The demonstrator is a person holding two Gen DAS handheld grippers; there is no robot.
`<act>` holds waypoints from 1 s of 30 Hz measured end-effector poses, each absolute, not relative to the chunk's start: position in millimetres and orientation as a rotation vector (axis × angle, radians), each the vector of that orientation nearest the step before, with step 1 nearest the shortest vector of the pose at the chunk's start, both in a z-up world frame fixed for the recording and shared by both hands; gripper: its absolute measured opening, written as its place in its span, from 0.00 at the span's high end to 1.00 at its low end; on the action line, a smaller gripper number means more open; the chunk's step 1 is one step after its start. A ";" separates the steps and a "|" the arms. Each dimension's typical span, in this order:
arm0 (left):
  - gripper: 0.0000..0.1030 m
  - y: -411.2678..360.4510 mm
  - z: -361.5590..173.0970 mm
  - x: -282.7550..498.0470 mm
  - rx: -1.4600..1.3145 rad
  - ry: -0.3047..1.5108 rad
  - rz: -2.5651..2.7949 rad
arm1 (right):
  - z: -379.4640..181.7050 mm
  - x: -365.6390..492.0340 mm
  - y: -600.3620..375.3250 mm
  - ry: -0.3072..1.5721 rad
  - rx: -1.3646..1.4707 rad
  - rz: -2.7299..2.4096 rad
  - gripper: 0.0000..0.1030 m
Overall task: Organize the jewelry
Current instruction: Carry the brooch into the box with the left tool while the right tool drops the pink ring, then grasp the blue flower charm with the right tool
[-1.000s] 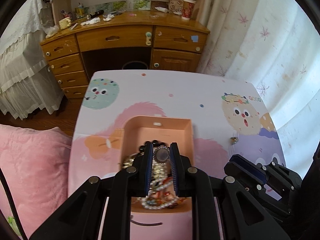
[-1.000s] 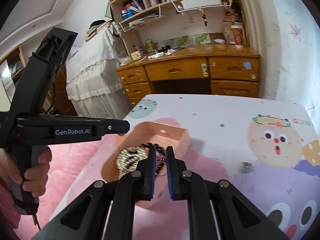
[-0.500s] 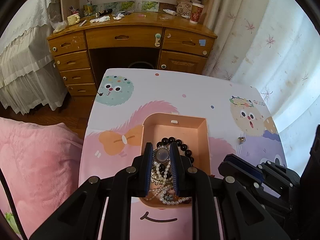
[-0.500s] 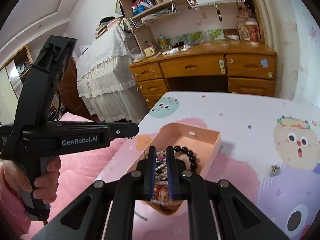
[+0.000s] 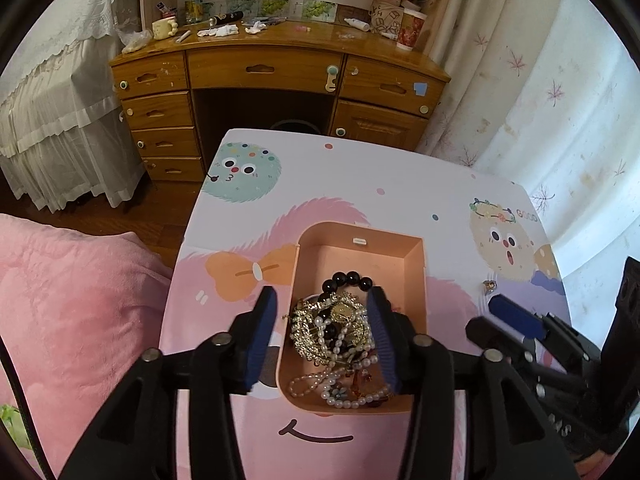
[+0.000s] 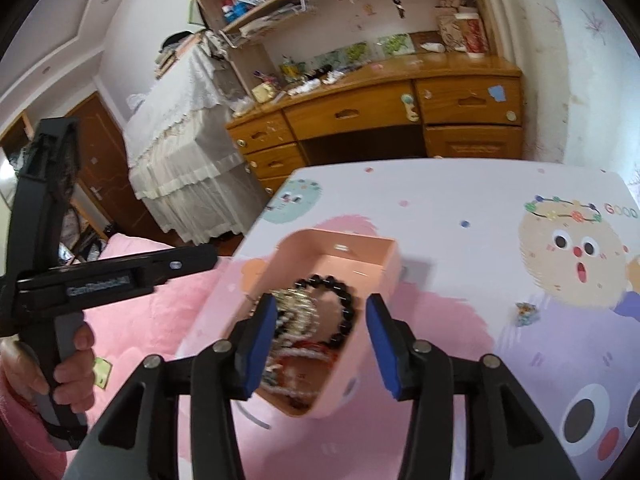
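A pink open box point(image 5: 416, 264) stands on the cartoon-print table and holds a tangled heap of jewelry point(image 5: 336, 336): pearl strands, a gold brooch and a black bead bracelet point(image 5: 352, 278). My left gripper point(image 5: 320, 308) hangs just above the heap. Its jaws are opening and the blue pads touch nothing. In the right wrist view my right gripper point(image 6: 320, 312) hovers over the same box point(image 6: 390, 256), jaws opening too, with the black bracelet point(image 6: 344, 296) lying below between them. A small loose charm point(image 6: 524, 312) lies on the table right of the box.
A hand point(image 6: 68, 360) grips the left gripper's handle at the left. A pink blanket point(image 5: 72, 304) borders the table's left edge. A wooden desk point(image 5: 272, 64) with drawers stands beyond the far edge, and a curtain point(image 5: 560, 128) hangs on the right.
Both pairs of jaws were shut and now stand spread. The strands pinched between the left pads now lie in the box. Both views have shifted slightly closer to the box.
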State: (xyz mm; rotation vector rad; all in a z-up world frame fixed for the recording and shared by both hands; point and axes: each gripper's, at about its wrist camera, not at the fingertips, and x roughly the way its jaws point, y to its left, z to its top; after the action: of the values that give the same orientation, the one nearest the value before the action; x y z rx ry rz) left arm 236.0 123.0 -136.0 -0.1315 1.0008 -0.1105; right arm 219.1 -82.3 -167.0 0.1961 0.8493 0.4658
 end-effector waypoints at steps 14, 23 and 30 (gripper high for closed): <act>0.30 97.8 -150.4 220.6 -0.029 1.001 -0.014 | -222.2 257.3 -152.5 0.978 0.129 0.124 0.50; 0.12 105.4 -154.3 212.4 -0.106 1.005 -0.023 | -244.7 258.7 -155.9 0.956 0.080 0.034 0.52; 0.12 107.2 -147.7 205.9 -0.073 0.956 -0.024 | -250.9 257.5 -153.9 0.917 0.011 -0.017 0.68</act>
State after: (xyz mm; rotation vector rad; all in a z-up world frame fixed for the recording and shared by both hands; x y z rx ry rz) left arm 205.9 107.2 -147.7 -0.0733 0.9557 -0.0239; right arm 257.5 -153.9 -250.9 0.0112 0.9171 -0.0172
